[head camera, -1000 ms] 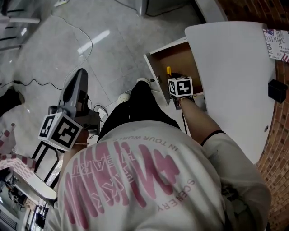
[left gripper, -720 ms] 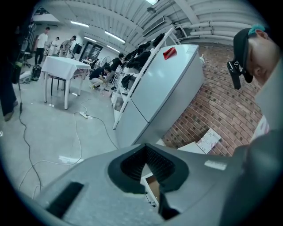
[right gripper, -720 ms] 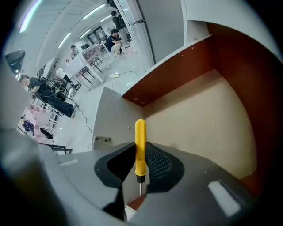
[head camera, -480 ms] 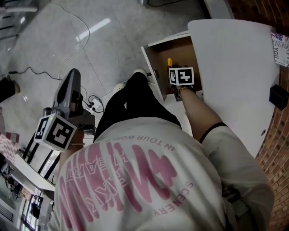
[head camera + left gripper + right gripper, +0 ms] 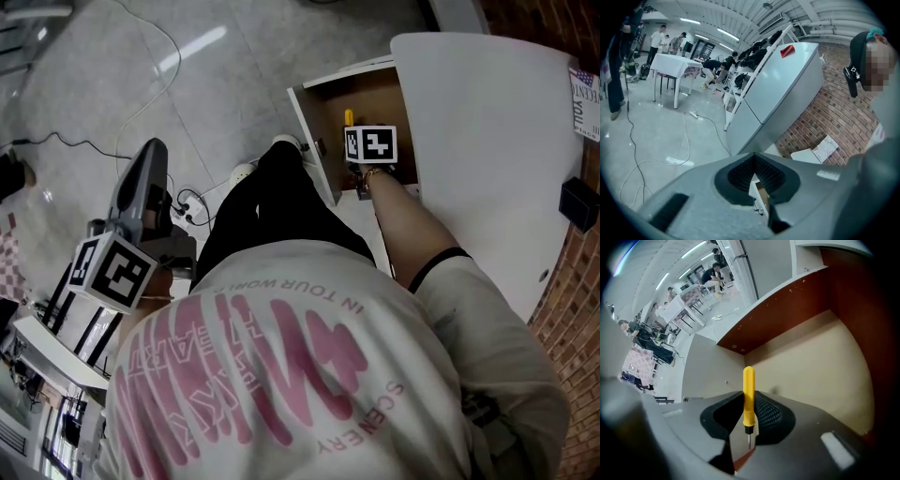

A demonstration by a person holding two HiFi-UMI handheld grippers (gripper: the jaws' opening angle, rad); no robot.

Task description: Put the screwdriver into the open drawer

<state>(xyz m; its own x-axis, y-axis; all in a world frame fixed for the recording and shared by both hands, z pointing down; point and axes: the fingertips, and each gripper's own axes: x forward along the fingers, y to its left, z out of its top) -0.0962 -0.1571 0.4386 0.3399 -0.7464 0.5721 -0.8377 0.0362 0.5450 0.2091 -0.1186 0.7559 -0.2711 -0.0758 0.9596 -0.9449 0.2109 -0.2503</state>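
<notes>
The yellow-handled screwdriver [image 5: 748, 394] stands between the jaws of my right gripper [image 5: 749, 401], which is shut on it. Its handle points away from me and its thin metal tip points back toward the camera. The gripper points steeply down into the open drawer [image 5: 811, 362], over its beige floor and beside its brown wall. In the head view the right gripper's marker cube [image 5: 372, 145] hangs over the drawer [image 5: 319, 141], and the yellow handle [image 5: 349, 117] shows just beyond it. My left gripper [image 5: 153, 155] is held out over the floor to the left, shut and holding nothing.
The white cabinet top [image 5: 478, 141] lies to the right of the drawer, against a brick wall [image 5: 572, 328]. Cables and a power strip [image 5: 192, 206] lie on the grey floor. White tables, racks and people [image 5: 670, 61] stand far off in the room.
The right gripper with the screwdriver has sunk a little deeper into the drawer. The left gripper has dropped slightly. The head view has shifted.
</notes>
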